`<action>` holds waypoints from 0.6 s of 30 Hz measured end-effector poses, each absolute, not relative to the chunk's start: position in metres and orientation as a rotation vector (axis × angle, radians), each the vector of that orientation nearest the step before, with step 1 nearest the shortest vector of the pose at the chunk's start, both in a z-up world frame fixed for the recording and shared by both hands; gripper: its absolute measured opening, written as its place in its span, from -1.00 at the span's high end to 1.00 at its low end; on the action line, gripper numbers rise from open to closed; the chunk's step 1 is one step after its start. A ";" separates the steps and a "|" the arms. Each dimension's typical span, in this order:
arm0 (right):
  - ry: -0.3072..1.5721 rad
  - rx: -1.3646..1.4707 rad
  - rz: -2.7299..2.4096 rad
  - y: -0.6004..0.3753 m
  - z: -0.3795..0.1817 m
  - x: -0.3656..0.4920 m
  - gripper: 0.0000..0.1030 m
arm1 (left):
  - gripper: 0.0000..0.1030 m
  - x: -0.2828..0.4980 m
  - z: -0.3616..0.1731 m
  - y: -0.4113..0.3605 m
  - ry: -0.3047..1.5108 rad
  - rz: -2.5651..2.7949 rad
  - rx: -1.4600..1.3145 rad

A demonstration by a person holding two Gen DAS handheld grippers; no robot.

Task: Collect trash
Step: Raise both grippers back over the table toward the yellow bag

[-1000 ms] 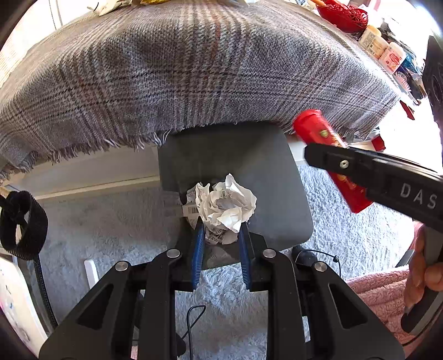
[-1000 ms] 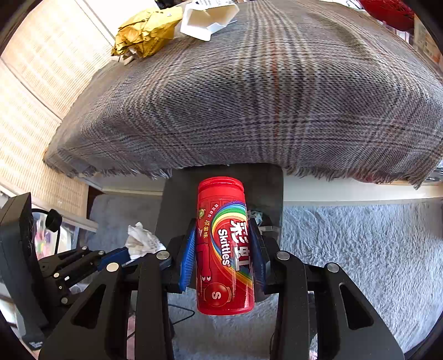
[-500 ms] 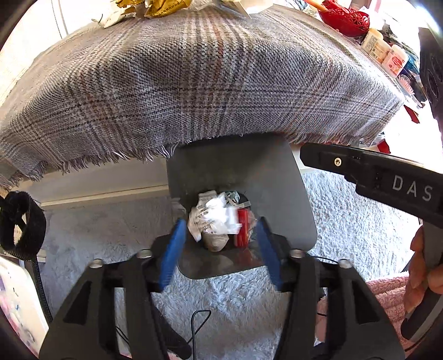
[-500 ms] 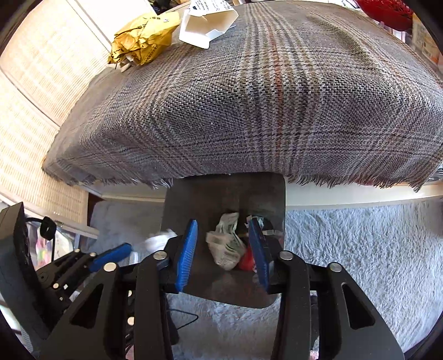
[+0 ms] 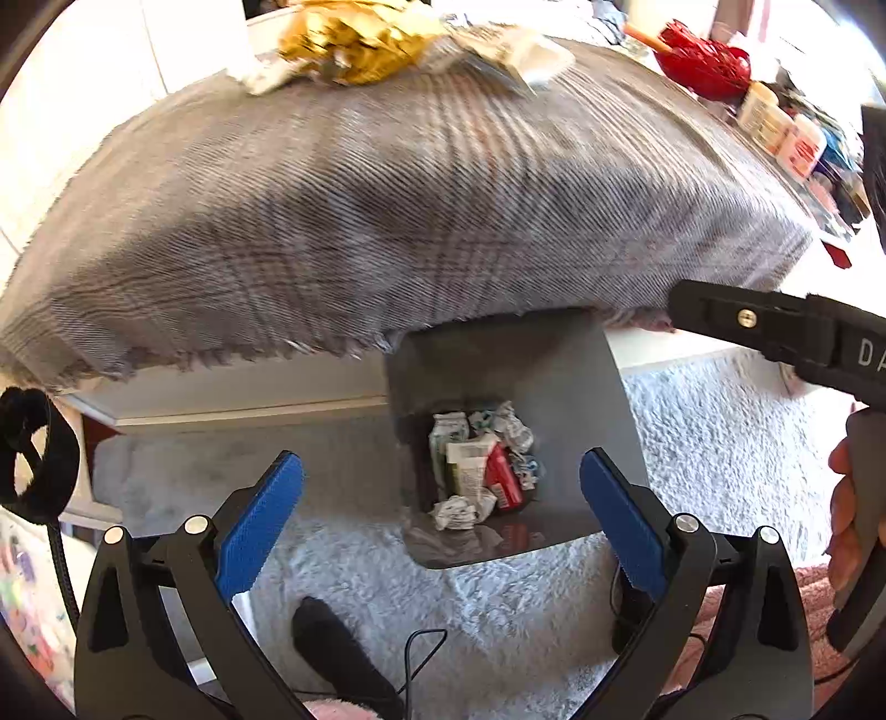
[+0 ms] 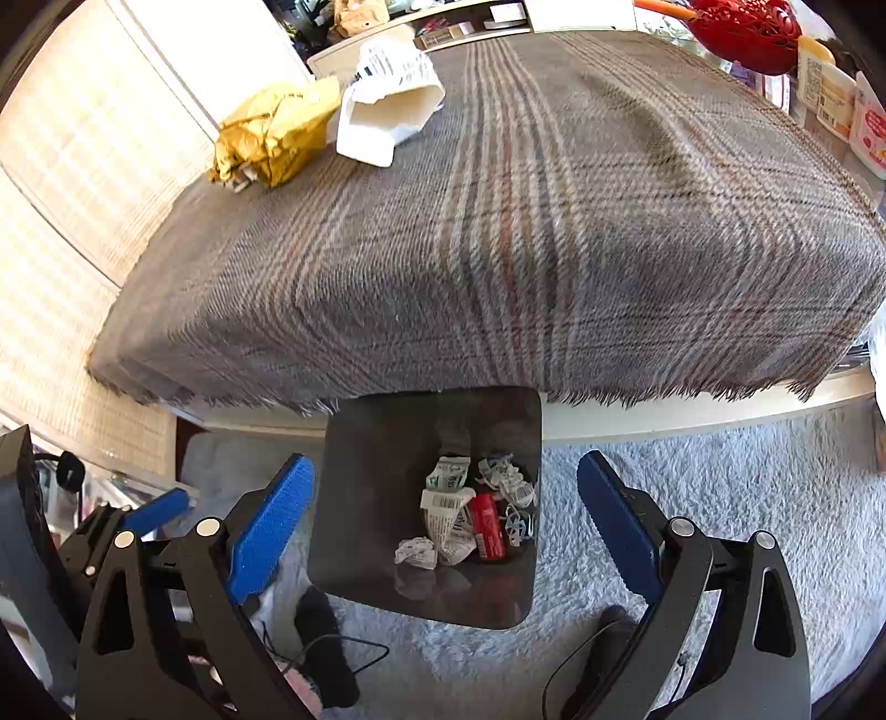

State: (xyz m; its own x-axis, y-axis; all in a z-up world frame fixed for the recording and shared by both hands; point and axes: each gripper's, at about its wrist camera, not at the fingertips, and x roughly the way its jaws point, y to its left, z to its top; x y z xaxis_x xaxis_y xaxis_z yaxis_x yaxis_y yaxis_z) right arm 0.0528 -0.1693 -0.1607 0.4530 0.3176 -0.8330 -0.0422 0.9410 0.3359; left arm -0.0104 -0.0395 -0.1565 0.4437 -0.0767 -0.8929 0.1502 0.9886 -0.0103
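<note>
Trash is now in the bin, which sits on the rug below and ahead of both tongs, tucked half under the table edge. Farthest left in the right view, the left tongs show as a blue pad and black frame beside the right tongs. A second ago the left tongs pinched a paper ball; now their jaws are opening wide with nothing between the pads, and the ball lies on the bin floor, nearest the tongs. Just right of it lies a printed paper, then the red tube that the right tongs gripped a second ago. It lies among the scraps, and the right tongs' jaws are also opening, bare, the bin seen through the gap. Both loads have dropped in, so this pair of items is done and both tongs look free for the next pick, as I judge it. Well beyond the tongs, at the far left of the plaid cloth, a crumpled yellow wrapper and, touching it on the right, a torn white carton remain on the table; these look like the trash left to collect. Farther right, past the cloth, stand a red basket and some jars, which are probably not trash. At the right edge of the left view, a hand holds the right tongs' handle.
</note>
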 end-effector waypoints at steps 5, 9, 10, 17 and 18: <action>1.043 0.269 0.244 -0.169 -0.140 0.057 -0.87 | -0.84 -0.010 -0.132 -0.022 1.018 -0.102 0.086; 1.005 0.276 0.249 -0.170 -0.121 0.067 -0.87 | -0.84 0.005 -0.122 0.003 1.019 -0.086 0.006; 0.996 0.272 0.246 -0.170 -0.117 0.070 -0.87 | -0.84 0.009 -0.118 0.005 1.011 -0.084 -0.001; 0.970 0.250 0.221 -0.179 -0.098 0.101 -0.87 | -0.84 0.041 -0.089 0.006 0.942 -0.073 0.032; 0.965 0.255 0.213 -0.181 -0.095 0.108 -0.87 | -0.84 0.047 -0.086 0.005 0.934 -0.069 0.042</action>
